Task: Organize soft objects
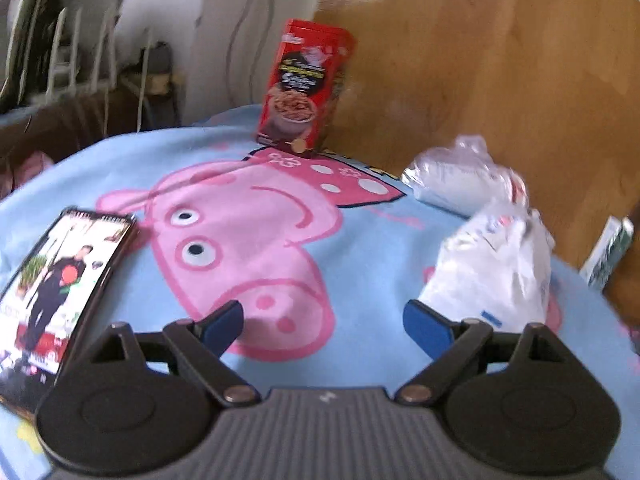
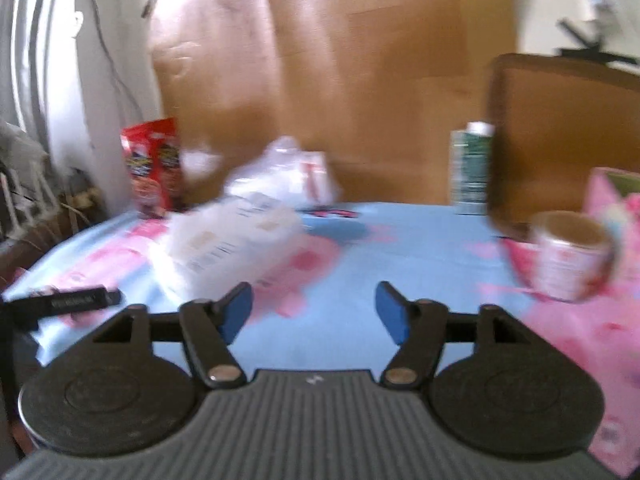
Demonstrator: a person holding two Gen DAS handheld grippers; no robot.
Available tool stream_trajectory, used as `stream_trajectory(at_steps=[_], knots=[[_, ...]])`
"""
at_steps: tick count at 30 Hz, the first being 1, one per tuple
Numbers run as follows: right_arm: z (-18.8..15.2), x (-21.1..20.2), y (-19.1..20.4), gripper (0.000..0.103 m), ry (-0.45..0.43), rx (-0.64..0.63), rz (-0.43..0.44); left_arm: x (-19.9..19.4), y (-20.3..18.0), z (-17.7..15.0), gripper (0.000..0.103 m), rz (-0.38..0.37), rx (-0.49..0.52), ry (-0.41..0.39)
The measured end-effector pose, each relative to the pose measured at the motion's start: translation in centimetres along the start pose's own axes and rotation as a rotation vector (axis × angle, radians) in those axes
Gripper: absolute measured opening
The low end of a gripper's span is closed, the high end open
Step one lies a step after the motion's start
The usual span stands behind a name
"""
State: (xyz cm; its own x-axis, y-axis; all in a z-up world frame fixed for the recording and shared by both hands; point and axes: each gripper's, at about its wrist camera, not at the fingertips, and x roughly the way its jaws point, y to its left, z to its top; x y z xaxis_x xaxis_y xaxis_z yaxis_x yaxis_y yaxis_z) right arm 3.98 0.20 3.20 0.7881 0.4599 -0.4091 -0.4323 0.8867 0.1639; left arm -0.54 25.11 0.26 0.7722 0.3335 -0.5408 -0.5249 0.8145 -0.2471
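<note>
Two grippers, both empty, over a light blue cartoon-print sheet.

Left wrist view: the left gripper (image 1: 323, 320) tilts down at the sheet (image 1: 360, 248), jaws wide with nothing between them; a white plastic bag (image 1: 500, 268) lies just beside its right finger, a second clear bag (image 1: 460, 178) behind, a red box (image 1: 304, 88) upright, a magazine (image 1: 60, 300) at left.
Right wrist view, blurred: the right gripper (image 2: 316, 312) has jaws wide and empty; only here show a tape roll (image 2: 572, 256) and a green carton (image 2: 472, 168).
</note>
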Motion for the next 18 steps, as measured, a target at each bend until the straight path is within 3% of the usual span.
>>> stream_trajectory(at_steps=[5, 10, 13, 17, 18], knots=[[2.1, 3.8, 3.5, 0.079, 0.025, 0.026, 0.077, -0.6, 0.2, -0.2, 0.093, -0.018, -0.01, -0.038], [2.3, 6.0, 7.5, 0.08, 0.026, -0.087, 0.108, -1.0, 1.3, -0.2, 0.093, -0.003, -0.092, -0.067], [1.4, 6.3, 8.4, 0.08, 0.02, -0.133, 0.08, -0.8, 2.6, 0.1, 0.093, -0.011, -0.168, -0.053], [0.2, 7.1, 8.4, 0.079, 0.041, -0.175, 0.053, -0.6, 2.0, 0.2, 0.093, -0.011, -0.146, -0.044], [0.0, 7.4, 8.4, 0.071, 0.048, -0.194, 0.042, -0.8, 1.7, 0.2, 0.093, -0.006, -0.128, -0.054]])
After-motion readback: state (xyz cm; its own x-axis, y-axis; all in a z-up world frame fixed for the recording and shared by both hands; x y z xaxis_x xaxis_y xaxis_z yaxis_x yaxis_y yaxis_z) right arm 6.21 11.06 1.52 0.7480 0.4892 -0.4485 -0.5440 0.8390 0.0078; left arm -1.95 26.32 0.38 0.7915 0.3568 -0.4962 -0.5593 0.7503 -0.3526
